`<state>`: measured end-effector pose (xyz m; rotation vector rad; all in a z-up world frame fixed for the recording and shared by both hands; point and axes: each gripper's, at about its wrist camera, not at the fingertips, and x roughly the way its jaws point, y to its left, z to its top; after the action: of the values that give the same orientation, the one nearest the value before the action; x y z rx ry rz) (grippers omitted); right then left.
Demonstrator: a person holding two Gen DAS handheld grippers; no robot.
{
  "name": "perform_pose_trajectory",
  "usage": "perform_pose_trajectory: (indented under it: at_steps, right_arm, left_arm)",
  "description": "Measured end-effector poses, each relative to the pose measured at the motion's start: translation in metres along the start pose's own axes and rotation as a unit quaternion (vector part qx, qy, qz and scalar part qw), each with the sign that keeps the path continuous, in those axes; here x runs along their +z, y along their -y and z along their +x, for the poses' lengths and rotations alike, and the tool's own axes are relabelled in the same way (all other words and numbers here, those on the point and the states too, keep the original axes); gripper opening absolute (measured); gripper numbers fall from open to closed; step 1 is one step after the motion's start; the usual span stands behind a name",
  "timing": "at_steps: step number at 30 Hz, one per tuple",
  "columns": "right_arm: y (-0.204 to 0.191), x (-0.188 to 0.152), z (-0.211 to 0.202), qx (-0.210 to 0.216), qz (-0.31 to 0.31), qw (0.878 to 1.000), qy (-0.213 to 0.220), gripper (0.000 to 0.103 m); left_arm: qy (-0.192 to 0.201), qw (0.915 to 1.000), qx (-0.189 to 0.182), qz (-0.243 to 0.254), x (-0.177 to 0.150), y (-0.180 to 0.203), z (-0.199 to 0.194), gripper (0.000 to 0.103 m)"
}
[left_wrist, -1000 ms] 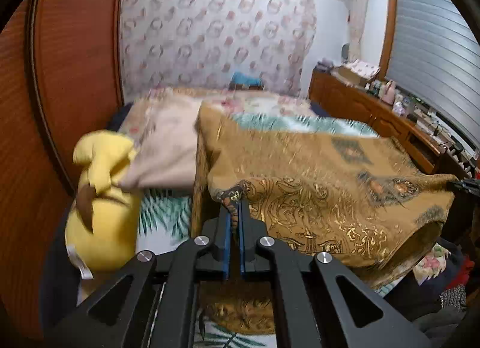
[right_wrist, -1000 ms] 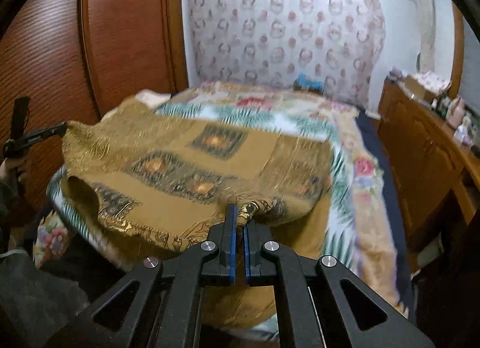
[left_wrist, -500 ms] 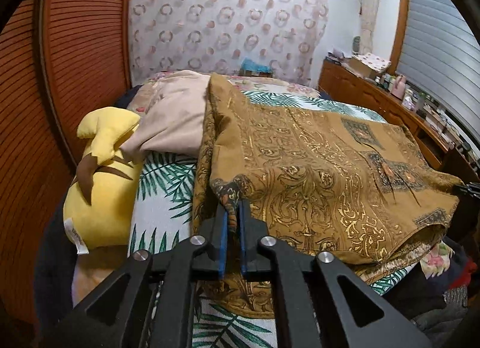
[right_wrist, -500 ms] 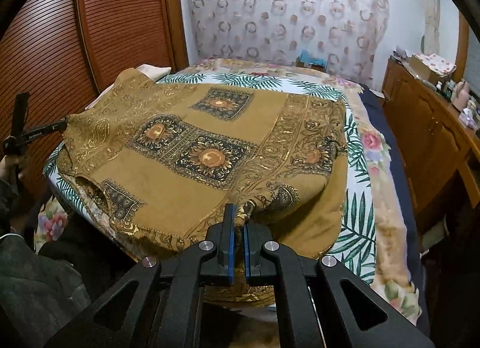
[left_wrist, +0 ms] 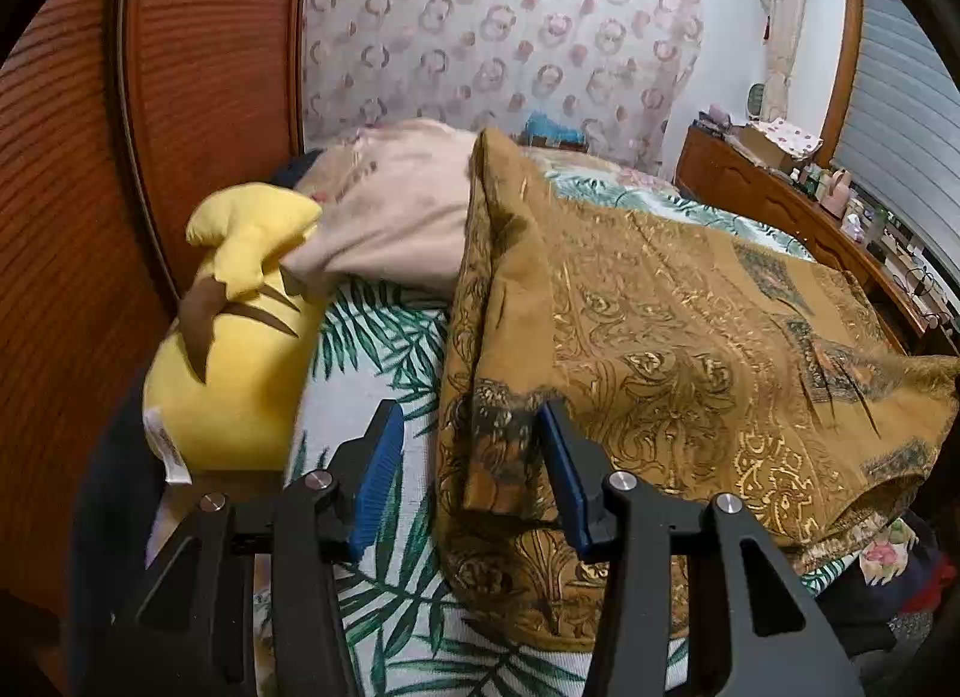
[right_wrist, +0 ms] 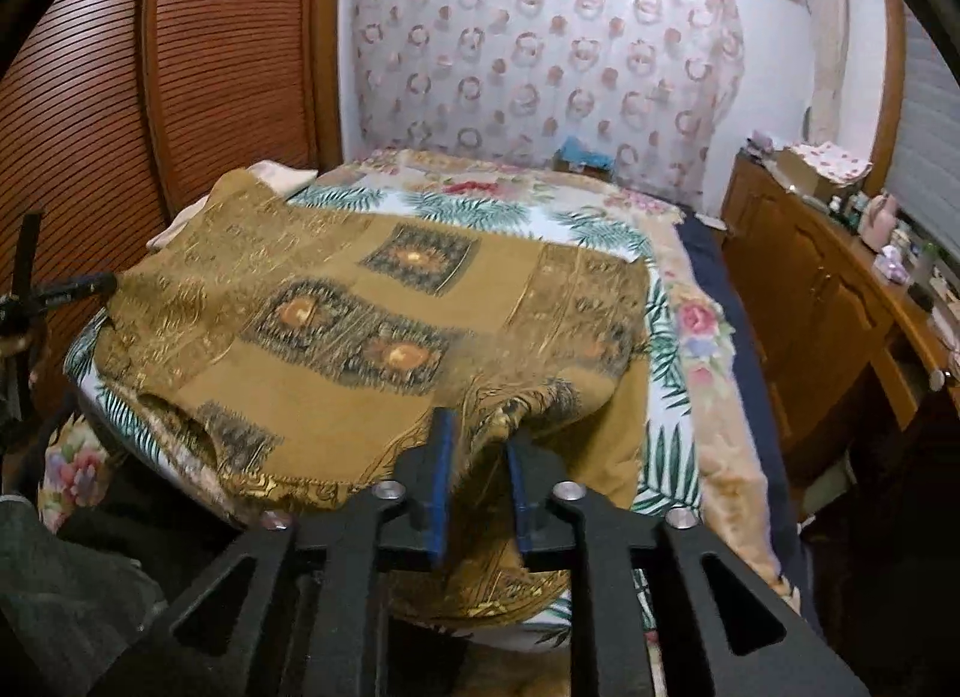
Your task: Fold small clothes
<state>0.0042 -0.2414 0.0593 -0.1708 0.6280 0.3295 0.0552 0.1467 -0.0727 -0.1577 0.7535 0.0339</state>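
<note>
A mustard-brown garment with gold and dark patterns (left_wrist: 678, 349) lies folded over on the bed, its near edge hanging over the bed's front. It also shows in the right wrist view (right_wrist: 360, 325). My left gripper (left_wrist: 468, 445) is open, its fingers either side of the garment's near left corner. My right gripper (right_wrist: 480, 457) is open, with the garment's near right corner loose between its blue pads. The left gripper shows at the far left of the right wrist view (right_wrist: 66, 292).
The bed has a palm-leaf sheet (left_wrist: 372, 337). A yellow plush toy (left_wrist: 234, 361) and a beige pillow (left_wrist: 396, 217) lie at its left side by the wooden wardrobe (left_wrist: 198, 96). A wooden dresser (right_wrist: 840, 301) with small items stands to the right.
Both grippers have opened and let go of the garment's corners. The garment has settled onto the bed, folded over.
</note>
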Motion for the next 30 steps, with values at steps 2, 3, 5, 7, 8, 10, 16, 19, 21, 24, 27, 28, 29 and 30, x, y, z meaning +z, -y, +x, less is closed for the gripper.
perform_pose_trajectory:
  at_steps: [2, 3, 5, 7, 8, 10, 16, 19, 21, 24, 27, 28, 29, 30]
  right_arm:
    - [-0.002, 0.001, -0.006, -0.006, 0.000, 1.000, 0.008, 0.048]
    - [-0.004, 0.001, -0.007, -0.007, 0.000, 1.000, 0.010, 0.051]
    - [-0.007, 0.001, -0.009, -0.006, 0.001, 1.000, 0.012, 0.051]
    - [-0.009, 0.000, -0.009, -0.004, 0.004, 1.000, 0.015, 0.052]
    - [-0.008, 0.000, -0.007, -0.001, 0.005, 1.000, 0.014, 0.053]
    - [-0.008, -0.003, 0.000, 0.004, 0.011, 1.000, 0.008, 0.054]
    - [-0.012, -0.012, 0.036, 0.016, 0.036, 0.999, -0.012, 0.054]
    - [-0.010, -0.017, 0.054, 0.012, 0.036, 0.999, -0.025, 0.054]
    - [-0.005, -0.022, 0.065, 0.002, 0.038, 0.999, -0.039, 0.055]
    - [0.004, -0.029, 0.074, -0.007, 0.046, 0.998, -0.051, 0.055]
    - [0.013, -0.035, 0.077, -0.011, 0.057, 0.996, -0.062, 0.056]
    - [0.016, -0.037, 0.078, -0.011, 0.059, 0.996, -0.065, 0.056]
    - [0.018, -0.038, 0.078, -0.008, 0.062, 0.996, -0.066, 0.056]
    - [0.018, -0.038, 0.080, -0.006, 0.063, 0.996, -0.064, 0.056]
  left_arm:
    - [-0.006, 1.0000, -0.004, -0.004, -0.001, 0.000, 0.005, 0.048]
    - [-0.009, 0.9999, -0.004, -0.004, -0.002, 0.000, 0.007, 0.048]
    - [-0.015, 0.9999, -0.002, -0.004, -0.003, -0.001, 0.011, 0.048]
    - [-0.024, 0.9997, -0.004, -0.009, -0.005, -0.003, 0.015, 0.048]
    - [-0.026, 0.9996, -0.005, -0.011, -0.006, -0.003, 0.016, 0.048]
    - [-0.029, 0.9994, -0.012, -0.016, -0.007, -0.005, 0.018, 0.048]
    - [-0.028, 0.9991, -0.026, -0.017, -0.012, -0.004, 0.019, 0.048]
    - [-0.029, 0.9990, -0.031, -0.011, -0.013, -0.001, 0.019, 0.038]
    - [-0.030, 0.9989, -0.034, -0.008, -0.014, 0.001, 0.019, 0.029]
    - [-0.028, 0.9990, -0.035, -0.004, -0.013, 0.006, 0.018, 0.011]
    - [-0.014, 0.9992, -0.036, 0.008, -0.009, 0.017, 0.010, 0.007]
    - [-0.006, 0.9991, -0.042, 0.010, -0.005, 0.021, 0.005, 0.007]
    - [0.005, 0.9986, -0.050, 0.013, 0.000, 0.027, -0.003, 0.007]
    - [0.012, 0.9983, -0.056, 0.015, 0.004, 0.031, -0.007, 0.007]
